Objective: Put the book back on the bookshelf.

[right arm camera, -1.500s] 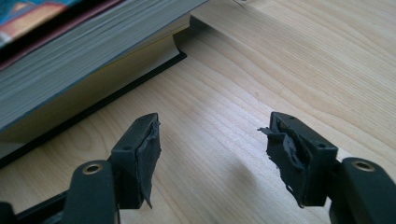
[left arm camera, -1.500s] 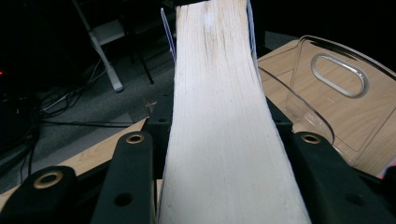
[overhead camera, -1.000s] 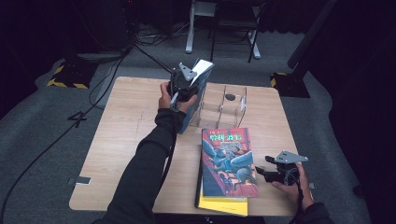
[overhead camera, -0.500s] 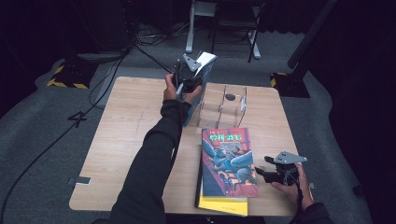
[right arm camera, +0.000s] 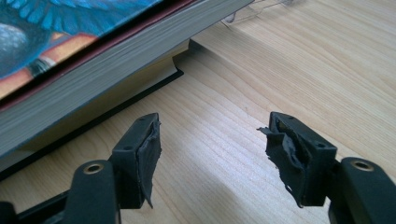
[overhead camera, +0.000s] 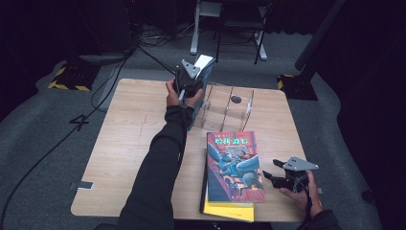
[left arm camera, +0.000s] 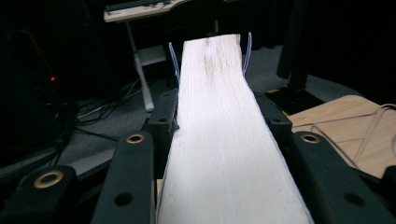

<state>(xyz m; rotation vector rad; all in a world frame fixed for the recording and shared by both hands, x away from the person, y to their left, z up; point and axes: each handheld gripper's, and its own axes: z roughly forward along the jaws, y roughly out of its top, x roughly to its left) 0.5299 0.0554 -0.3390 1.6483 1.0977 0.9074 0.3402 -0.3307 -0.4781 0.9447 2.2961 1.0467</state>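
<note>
My left gripper (overhead camera: 188, 82) is shut on a thick book (overhead camera: 203, 64), holding it upright at the left end of a clear plastic book rack (overhead camera: 230, 109) at the back of the wooden table (overhead camera: 129, 139). In the left gripper view the book's pale page edge (left arm camera: 219, 116) runs away between both jaws, and the pads press on its covers. A book with a blue and orange cover (overhead camera: 233, 165) lies flat on a yellow one (overhead camera: 229, 211) at the table's front. Just right of that stack, low over the table, my right gripper (overhead camera: 269, 170) (right arm camera: 212, 140) is open with bare wood between its pads.
The rack has several clear dividers, and a small dark round object (overhead camera: 235, 99) is seen through them. Cables and chair legs (overhead camera: 218, 28) lie on the floor behind the table. The stack's page edges (right arm camera: 93, 93) are close to my right gripper's left jaw.
The left hand has shifted slightly with the book at the rack's left end. The right hand and the stacked books have not moved.
</note>
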